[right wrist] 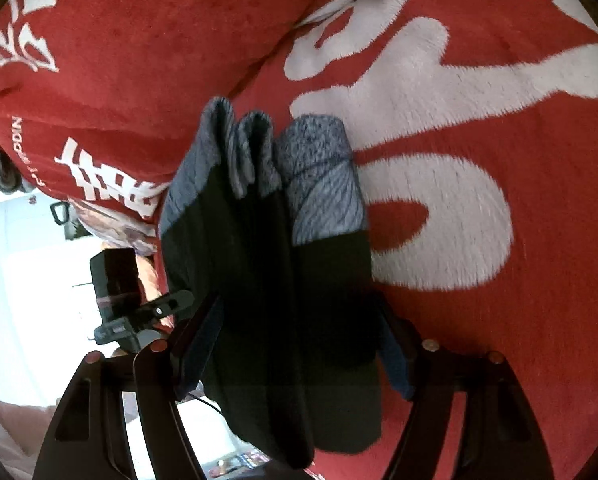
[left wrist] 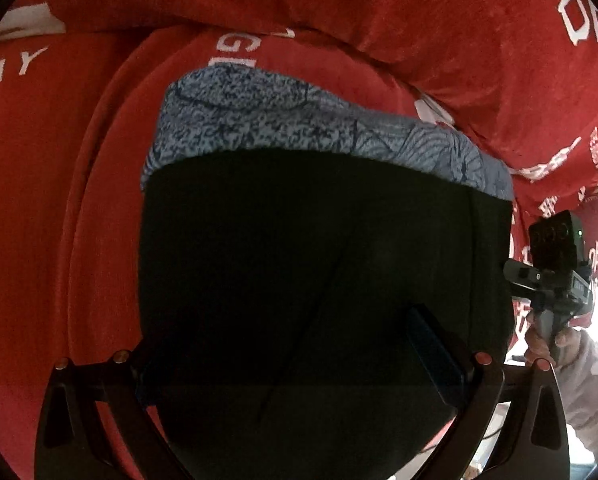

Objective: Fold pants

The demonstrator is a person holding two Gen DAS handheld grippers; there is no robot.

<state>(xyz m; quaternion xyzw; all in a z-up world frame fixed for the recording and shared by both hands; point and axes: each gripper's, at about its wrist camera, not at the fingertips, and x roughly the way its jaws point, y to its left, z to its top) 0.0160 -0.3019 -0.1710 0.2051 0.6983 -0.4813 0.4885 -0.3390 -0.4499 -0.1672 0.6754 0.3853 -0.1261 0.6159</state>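
Centrally, left gripper (left wrist: 299,360) fingers spread wide, dark pants (left wrist: 299,260) between them, grip not discernible | right gripper (right wrist: 299,344) fingers also wide, folded stack between, pad contact unclear | pants' blue patterned end (left wrist: 299,120) farthest from fingers | pants over red blanket (right wrist: 479,300) with white lettering | hand (left wrist: 547,340) at right edge.

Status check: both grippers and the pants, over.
Left gripper and right gripper each straddle the folded pants, jaws wide. Pants bundled on red blanket. Nothing in the way.
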